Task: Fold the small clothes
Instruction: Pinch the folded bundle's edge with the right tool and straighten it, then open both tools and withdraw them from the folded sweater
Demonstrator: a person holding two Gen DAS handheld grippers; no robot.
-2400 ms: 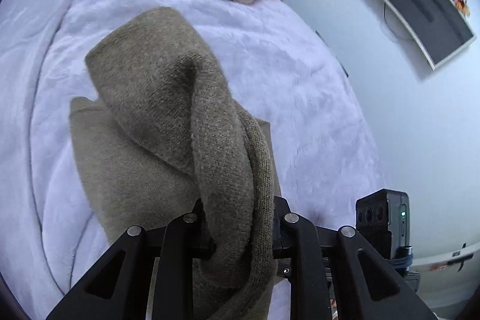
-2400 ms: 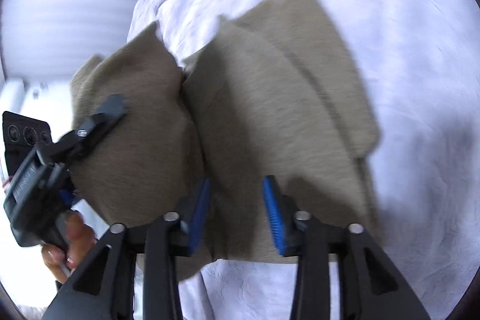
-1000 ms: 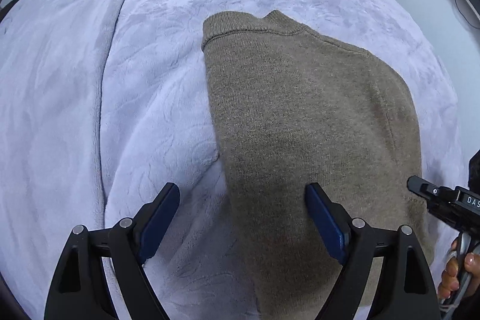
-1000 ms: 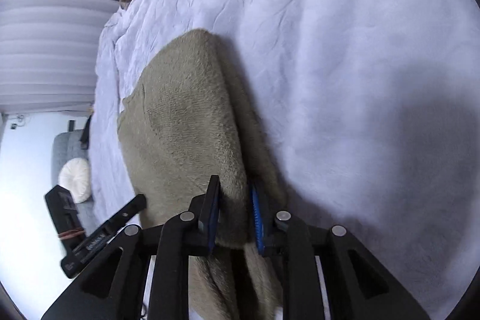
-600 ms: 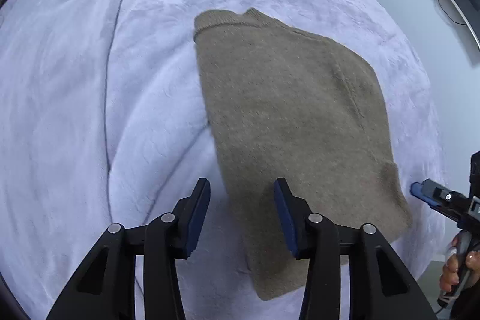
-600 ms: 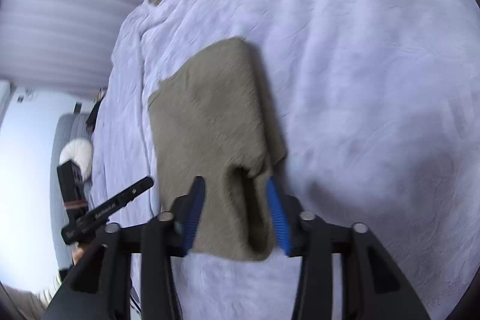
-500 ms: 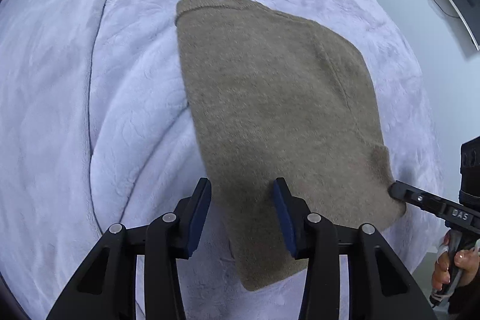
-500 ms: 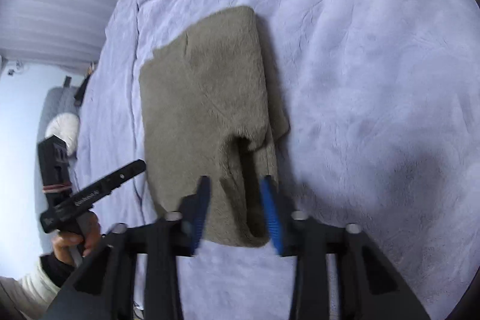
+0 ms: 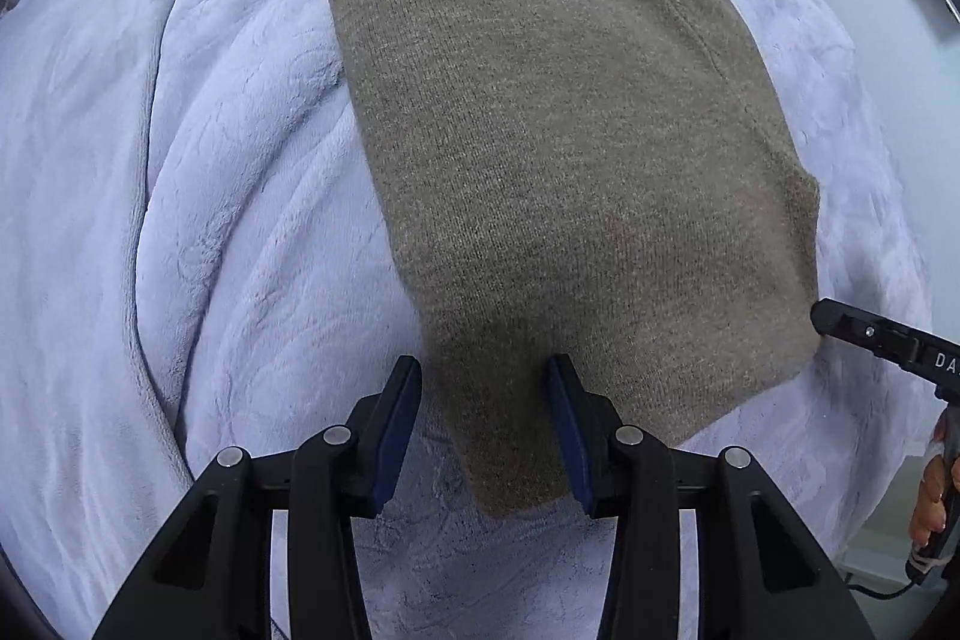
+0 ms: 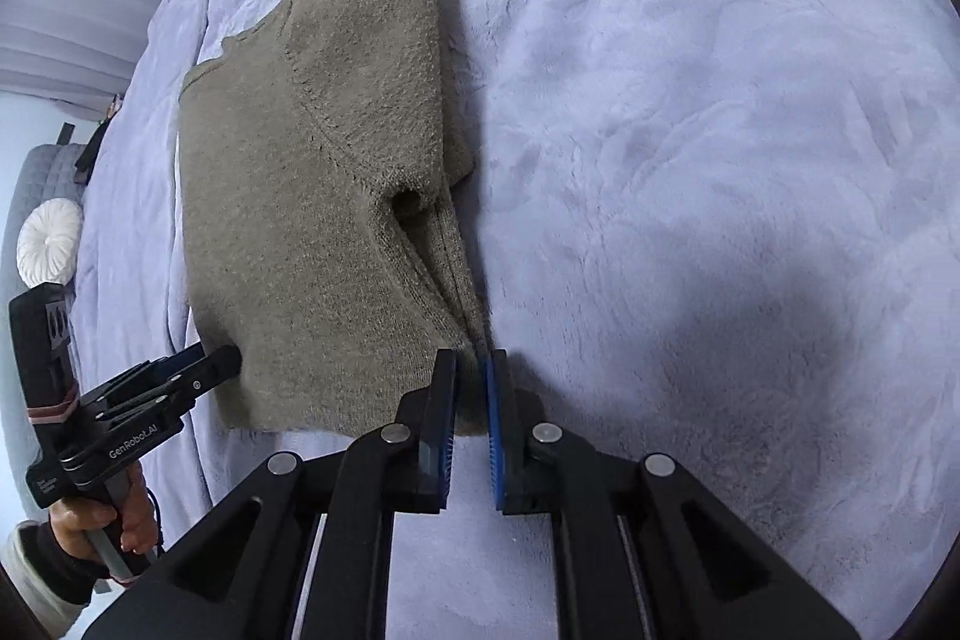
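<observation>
Folded sweater (image 9: 570, 148) between left tongs (image 9: 486, 382), on blanket (image 9: 240, 160).

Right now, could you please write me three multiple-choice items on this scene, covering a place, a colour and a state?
1. What does the sweater lie on?
A. A wooden table
B. A lavender blanket
C. A white pillow

2. What colour is the sweater?
A. Olive-brown
B. Bright red
C. Navy blue

3. How does the left gripper stand?
A. Shut on the sweater
B. Out of view
C. Open, its fingers either side of the sweater's near corner

Answers:
1. B: the sweater is spread flat on the plush lavender blanket.
2. A: both wrist views show the knit as a dull olive-brown.
3. C: the left gripper shows a wide gap between its blue pads, with the corner of the knit lying in that gap.
</observation>
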